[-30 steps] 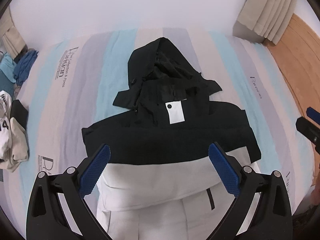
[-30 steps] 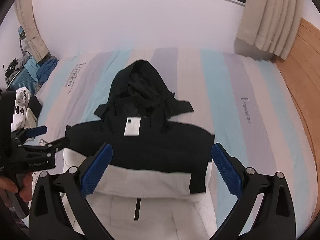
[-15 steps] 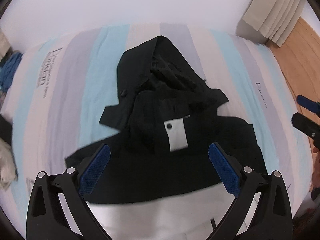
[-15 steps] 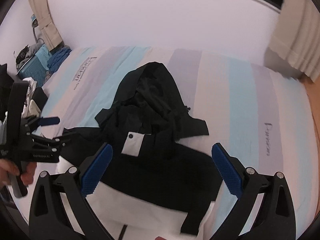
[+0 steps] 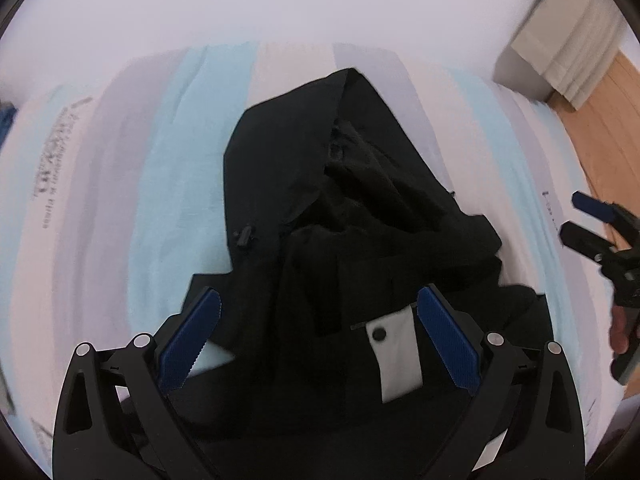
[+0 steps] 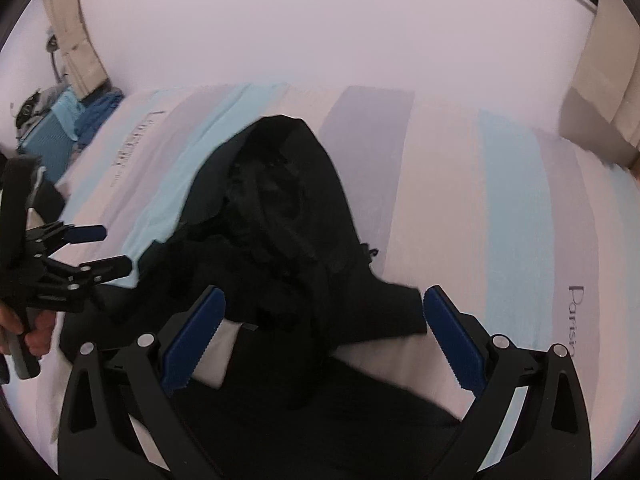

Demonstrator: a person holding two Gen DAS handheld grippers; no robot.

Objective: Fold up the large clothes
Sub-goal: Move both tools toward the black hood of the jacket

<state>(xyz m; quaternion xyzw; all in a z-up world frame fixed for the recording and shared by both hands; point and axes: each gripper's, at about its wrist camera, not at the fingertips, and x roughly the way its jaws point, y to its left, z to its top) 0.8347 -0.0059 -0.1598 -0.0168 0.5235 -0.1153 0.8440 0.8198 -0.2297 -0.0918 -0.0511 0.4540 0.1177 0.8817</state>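
A black and white hooded jacket [image 5: 360, 240] lies flat on the striped bed [image 5: 160, 184], hood pointing to the far wall. A white tag with a black snap [image 5: 396, 352] sits at its collar. My left gripper [image 5: 318, 336] is open and empty, hovering above the collar. My right gripper [image 6: 322, 338] is open and empty above the jacket's [image 6: 280, 220] collar and hood base. Each gripper shows in the other's view: the right one [image 5: 588, 224] at the right edge, the left one [image 6: 96, 252] at the left.
The bed sheet has pale blue, grey and white stripes with printed lettering [image 6: 576, 320]. A pile of blue clothes and bags [image 6: 60, 128] lies off the bed's far left. Curtains [image 5: 572, 40] and a wooden floor [image 5: 600, 128] are at the right. A white wall is beyond the bed.
Both grippers have moved forward and lower, from over the jacket's white body toward the collar and hood. The jacket has not moved. Both stayed open.
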